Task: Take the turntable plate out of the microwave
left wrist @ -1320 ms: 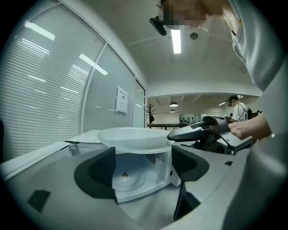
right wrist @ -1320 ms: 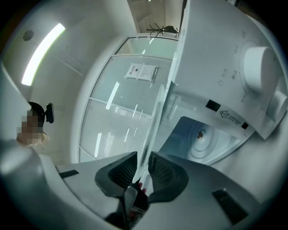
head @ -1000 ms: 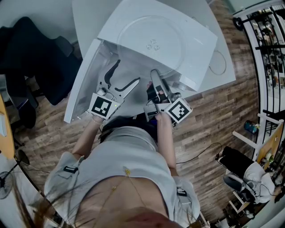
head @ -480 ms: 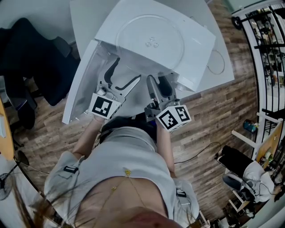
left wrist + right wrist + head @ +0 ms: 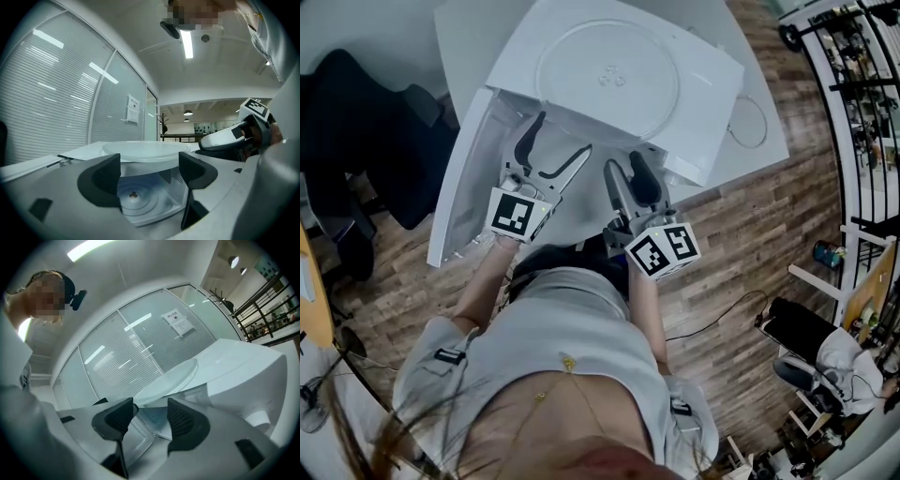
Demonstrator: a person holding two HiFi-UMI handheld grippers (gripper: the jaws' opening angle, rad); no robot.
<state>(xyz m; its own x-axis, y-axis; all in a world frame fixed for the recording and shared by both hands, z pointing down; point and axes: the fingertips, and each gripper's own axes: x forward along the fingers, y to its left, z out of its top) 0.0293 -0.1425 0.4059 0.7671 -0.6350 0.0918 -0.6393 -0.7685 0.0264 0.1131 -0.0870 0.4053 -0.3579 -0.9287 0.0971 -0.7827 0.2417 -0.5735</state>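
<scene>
Turntable plate, one, lies atop the one microwave; left gripper and right gripper both gape empty.

Wood floor, white table, blinds behind glass.

1. No readable word, brand or number anywhere
2. On the glass wall, a white paper notice with dark lines of print, too small to read
3. Same notice in the right gripper view, equally illegible
4. On the cube of the left tongs and the cube of the right tongs, black-and-white square patterns only, without letters or digits
</scene>
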